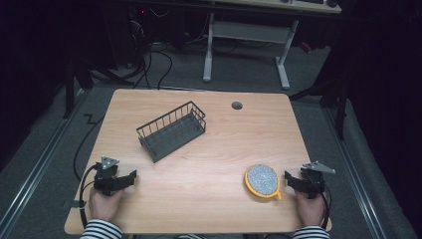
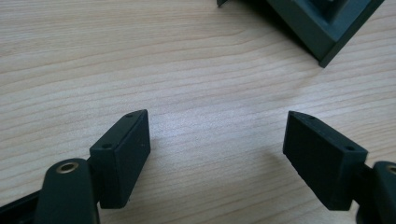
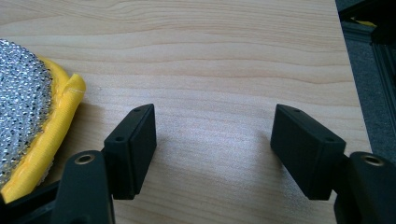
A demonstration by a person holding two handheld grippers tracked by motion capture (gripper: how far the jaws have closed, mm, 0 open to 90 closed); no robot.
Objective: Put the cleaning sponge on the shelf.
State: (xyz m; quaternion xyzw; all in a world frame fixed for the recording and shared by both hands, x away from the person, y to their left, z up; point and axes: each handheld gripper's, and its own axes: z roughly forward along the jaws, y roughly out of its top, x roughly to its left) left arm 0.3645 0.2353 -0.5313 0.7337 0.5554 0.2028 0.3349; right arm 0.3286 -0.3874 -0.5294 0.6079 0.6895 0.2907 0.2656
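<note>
A round scouring pad [image 1: 262, 180] with a silver mesh face and yellow rim lies on the wooden table [image 1: 209, 149] near its front right. My right gripper [image 1: 290, 181] rests just right of it, open, with bare wood between its jaws; in the right gripper view the pad [image 3: 28, 121] lies just left of that gripper [image 3: 215, 140]. A dark wire basket [image 1: 171, 130] stands at the table's middle left, turned at an angle. My left gripper [image 1: 128, 178] sits at the front left, open and holding nothing. The left gripper view has the gripper [image 2: 217, 140] over bare wood, the basket's corner [image 2: 322, 28] at top right.
A round cable hole [image 1: 237, 105] sits near the table's far edge. A white-legged desk frame [image 1: 246, 47] stands on the floor beyond the table. Cables trail off the table's left side. Open wood lies between the two grippers.
</note>
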